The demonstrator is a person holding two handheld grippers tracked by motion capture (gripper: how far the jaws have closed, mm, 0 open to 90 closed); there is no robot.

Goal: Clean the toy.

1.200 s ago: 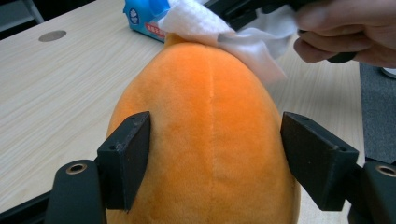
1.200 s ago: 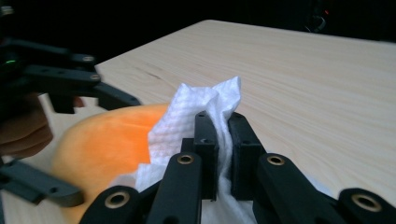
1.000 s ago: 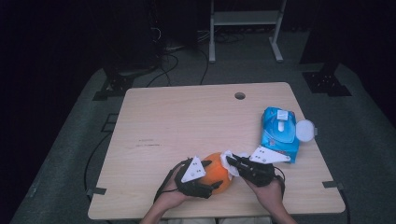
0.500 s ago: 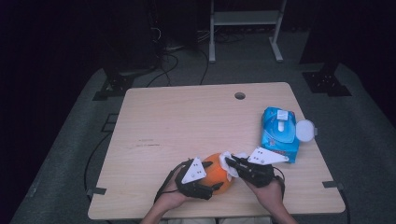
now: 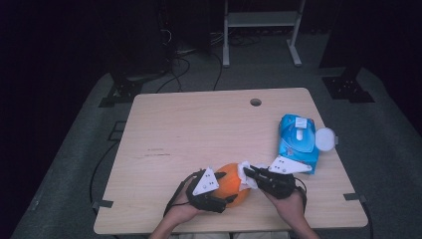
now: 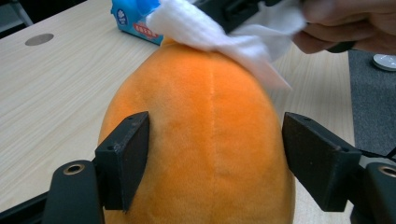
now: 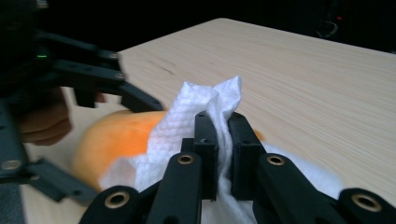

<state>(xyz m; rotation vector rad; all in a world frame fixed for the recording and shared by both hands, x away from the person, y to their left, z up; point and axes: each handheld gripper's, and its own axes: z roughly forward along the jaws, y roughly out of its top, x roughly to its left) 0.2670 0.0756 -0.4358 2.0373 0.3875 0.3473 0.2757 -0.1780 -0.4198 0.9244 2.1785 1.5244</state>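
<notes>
An orange plush toy (image 5: pixel 230 185) rests near the table's front edge. My left gripper (image 5: pixel 226 188) is shut on it, one black jaw at each flank of the plush (image 6: pixel 205 140). My right gripper (image 7: pixel 223 135) is shut on a crumpled white wipe (image 7: pixel 187 121). It comes in from the right and holds the wipe (image 5: pixel 245 174) against the plush's upper right end. In the left gripper view the wipe (image 6: pixel 219 32) drapes over the top of the plush, with the person's right hand (image 6: pixel 345 23) behind it.
A blue pack of wet wipes (image 5: pixel 297 142) lies at the right of the wooden table (image 5: pixel 199 129), its round white lid (image 5: pixel 324 139) flipped open toward the table's right edge. A cable hole (image 5: pixel 256 102) sits near the far edge. Dark floor and cables surround the table.
The right gripper with the wipe has edged slightly left against the plush. The left gripper and the plush have stayed in place.
</notes>
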